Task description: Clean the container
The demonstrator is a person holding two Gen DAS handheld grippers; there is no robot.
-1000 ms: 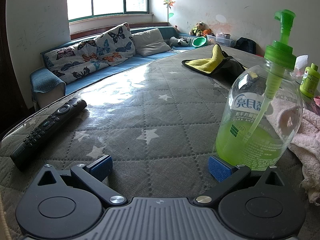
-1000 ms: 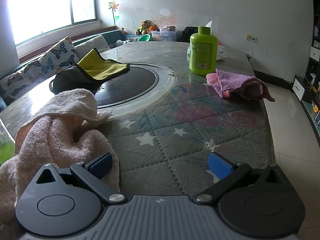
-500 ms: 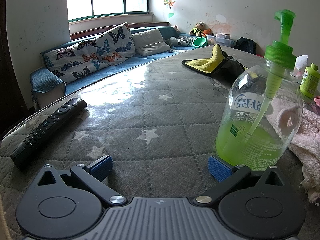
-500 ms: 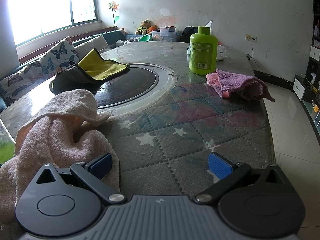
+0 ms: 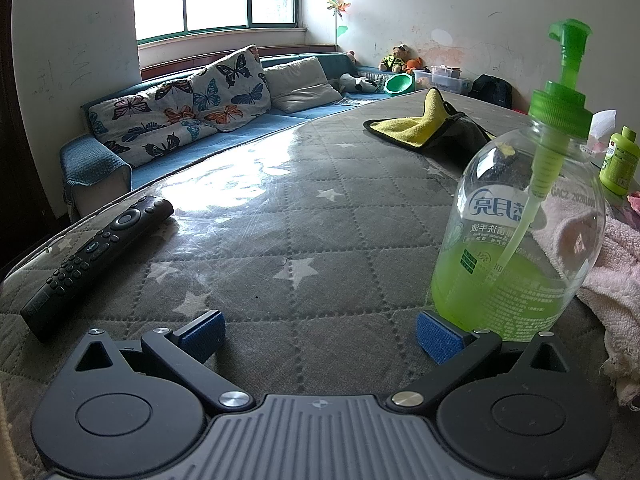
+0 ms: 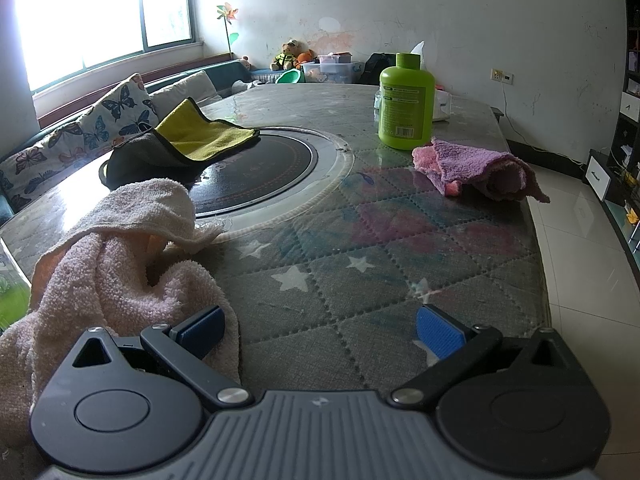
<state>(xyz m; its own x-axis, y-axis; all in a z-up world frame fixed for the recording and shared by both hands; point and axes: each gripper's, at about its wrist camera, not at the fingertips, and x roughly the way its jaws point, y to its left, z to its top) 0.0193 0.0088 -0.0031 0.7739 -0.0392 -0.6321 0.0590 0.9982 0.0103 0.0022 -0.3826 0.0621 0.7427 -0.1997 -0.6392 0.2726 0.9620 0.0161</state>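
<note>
Both tools wide: left tool [image 5: 318,334] beside pump bottle [image 5: 516,236], right tool [image 6: 320,330] beside pink towel [image 6: 116,264]

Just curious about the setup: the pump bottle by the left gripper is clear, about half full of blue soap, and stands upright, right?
Not quite: the soap in the pump bottle is green, not blue, as the left wrist view shows. The bottle is clear, roughly half full and upright.

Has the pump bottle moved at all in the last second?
No. In the left wrist view the pump bottle stands at the same spot against the yellow cloth and the remote, beside the open left hand-held gripper.
</note>
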